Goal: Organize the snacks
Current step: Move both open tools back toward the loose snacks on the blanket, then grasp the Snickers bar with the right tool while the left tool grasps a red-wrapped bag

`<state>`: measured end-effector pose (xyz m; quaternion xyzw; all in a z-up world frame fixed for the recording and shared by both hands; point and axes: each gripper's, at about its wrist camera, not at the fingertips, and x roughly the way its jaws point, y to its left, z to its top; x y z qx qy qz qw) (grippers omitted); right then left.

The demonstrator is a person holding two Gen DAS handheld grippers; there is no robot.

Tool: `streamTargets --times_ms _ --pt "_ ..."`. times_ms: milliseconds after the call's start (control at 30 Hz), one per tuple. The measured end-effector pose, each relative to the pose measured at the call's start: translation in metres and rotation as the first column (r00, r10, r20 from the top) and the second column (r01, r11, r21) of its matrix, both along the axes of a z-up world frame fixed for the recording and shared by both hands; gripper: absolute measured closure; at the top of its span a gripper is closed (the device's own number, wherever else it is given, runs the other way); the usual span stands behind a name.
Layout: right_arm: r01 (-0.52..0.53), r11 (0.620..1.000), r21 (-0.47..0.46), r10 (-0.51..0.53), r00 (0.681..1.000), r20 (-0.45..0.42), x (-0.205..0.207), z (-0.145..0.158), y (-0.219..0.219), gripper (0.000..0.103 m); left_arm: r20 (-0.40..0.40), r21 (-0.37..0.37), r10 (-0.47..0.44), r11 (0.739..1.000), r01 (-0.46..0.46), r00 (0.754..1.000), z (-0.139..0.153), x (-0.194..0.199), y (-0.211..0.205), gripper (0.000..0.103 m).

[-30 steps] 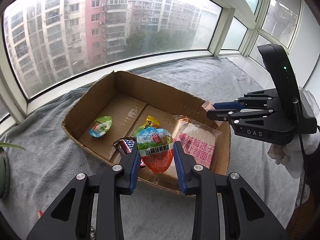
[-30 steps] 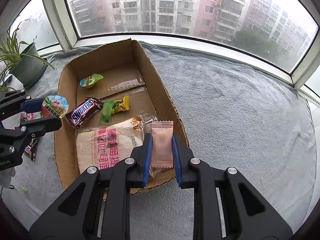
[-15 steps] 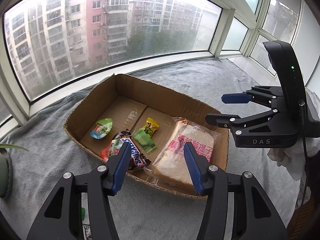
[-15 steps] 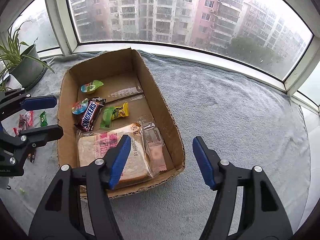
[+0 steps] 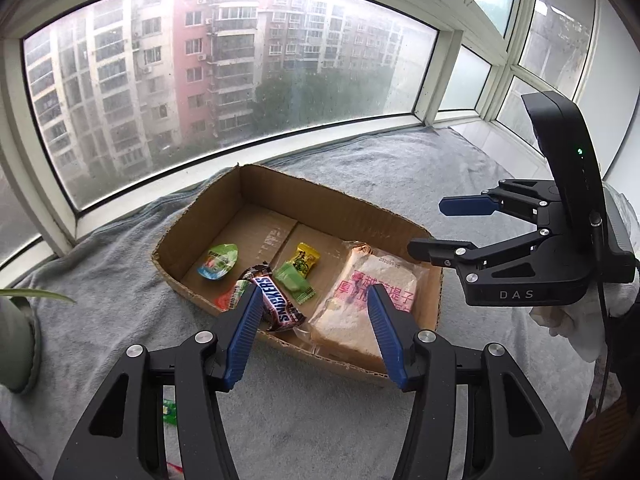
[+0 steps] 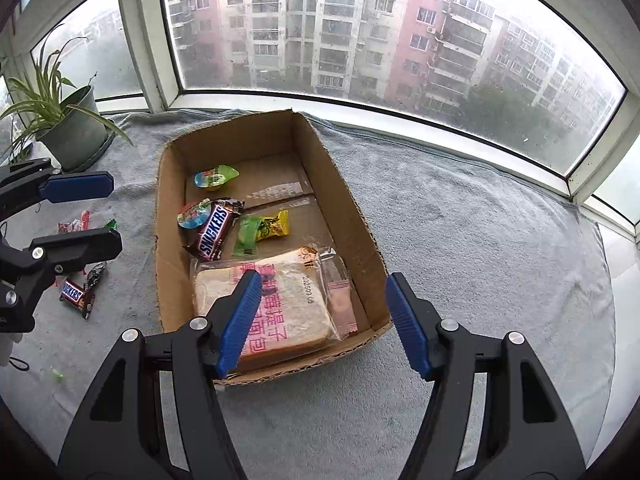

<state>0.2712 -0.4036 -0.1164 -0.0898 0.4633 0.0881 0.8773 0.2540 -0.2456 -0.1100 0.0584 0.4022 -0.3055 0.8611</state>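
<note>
An open cardboard box (image 6: 340,196) sits on the grey blanket; it also shows in the left wrist view (image 5: 316,196). Inside lie a bagged bread slice (image 6: 276,300), a pink wafer packet (image 6: 340,292), a Snickers bar (image 6: 214,230), a red jelly cup (image 6: 192,214), a green-yellow candy (image 6: 262,232) and a green jelly cup (image 6: 214,178). My left gripper (image 5: 312,300) is open and empty, above the box's near edge. My right gripper (image 6: 324,284) is open and empty, above the bread end of the box.
Loose snacks lie on the blanket left of the box: a small Snickers (image 6: 76,294), a red wrapper (image 6: 74,224) and a green candy (image 5: 169,410). A potted plant (image 6: 68,124) stands at the far left. Window frames bound the back.
Both grippers have opened and drawn back. The left let go of the red jelly cup, now beside the Snickers; the right let go of the pink wafer packet, now beside the bread.
</note>
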Motion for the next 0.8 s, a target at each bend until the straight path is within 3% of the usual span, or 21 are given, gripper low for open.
streamTargets --times_ms 333,467,667,800 --pt "-0.086 0.994 0.07 0.083 0.996 0.042 -0.038 0.024 0.045 0.036 0.049 -0.021 0.05 0.999 -0.049 0.998 0.03 -0.023 0.059 0.049" --pt "-0.142 0.987 0.074 0.139 0.989 0.041 -0.059 0.022 0.072 0.025 0.067 -0.022 0.096 0.995 -0.095 0.993 0.035 -0.035 0.096 0.049" --pt "-0.188 0.974 0.131 0.186 0.982 0.02 -0.086 0.01 0.106 0.025 0.068 -0.008 0.19 0.982 -0.19 0.98 0.026 -0.058 0.157 0.049" --pt "-0.196 0.968 0.155 0.198 0.98 0.0 -0.099 -0.005 0.129 0.025 0.021 -0.021 0.27 0.963 -0.269 0.963 0.008 -0.072 0.196 0.049"
